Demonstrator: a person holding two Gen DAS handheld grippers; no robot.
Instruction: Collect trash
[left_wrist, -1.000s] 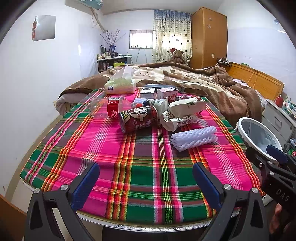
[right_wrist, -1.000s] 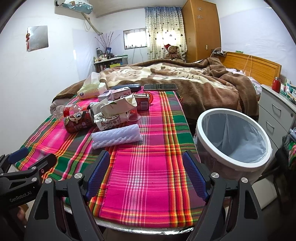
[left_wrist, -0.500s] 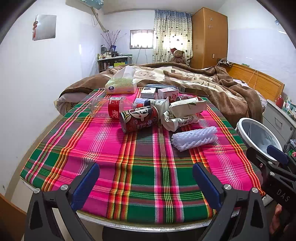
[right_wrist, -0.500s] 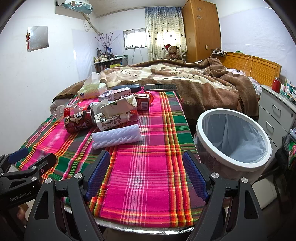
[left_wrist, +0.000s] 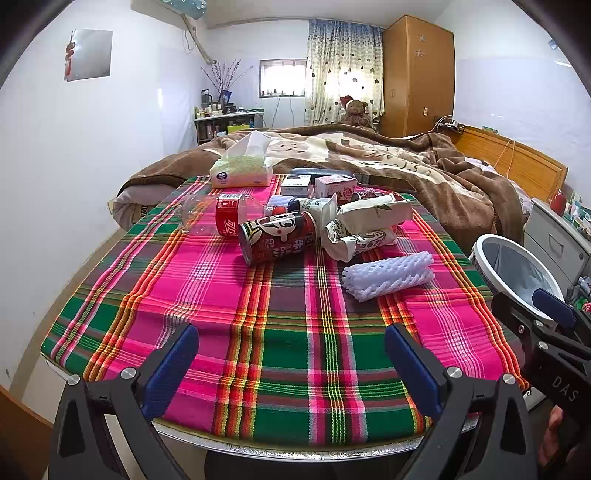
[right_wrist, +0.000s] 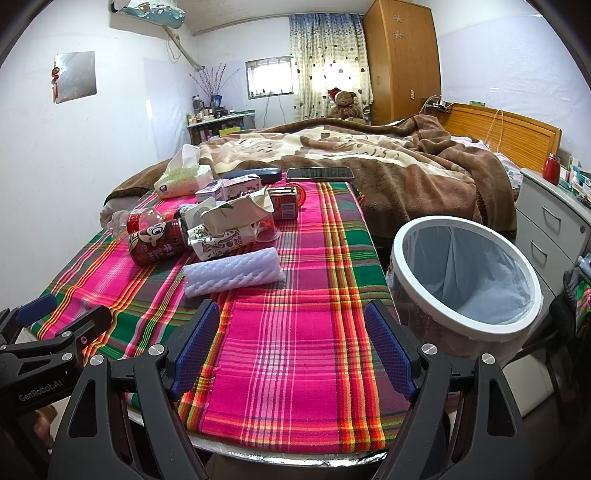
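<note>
Bedroom, plaid-cloth table (left_wrist: 288, 332) at bed foot. Trash clustered mid-table: red can (left_wrist: 279, 237), cola bottle (left_wrist: 221, 218), crumpled wrappers (left_wrist: 365, 225), white foam net (left_wrist: 388, 275). Lined bin (right_wrist: 463, 280) just beside table's right edge. Left gripper (left_wrist: 291, 363) and right gripper (right_wrist: 291, 349) both spread wide, empty, over near edge.

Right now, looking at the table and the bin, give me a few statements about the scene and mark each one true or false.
1. The trash bin stands off the table's right edge and holds no trash yet. True.
2. The red can stands upright. False: it lies on its side on the plaid cloth.
3. The left tool is shut on the white foam net. False: it is open and holds nothing; the net lies on the cloth.
4. The right tool is open and holds nothing. True.
5. A phone lies at the table's far edge. True.
</note>
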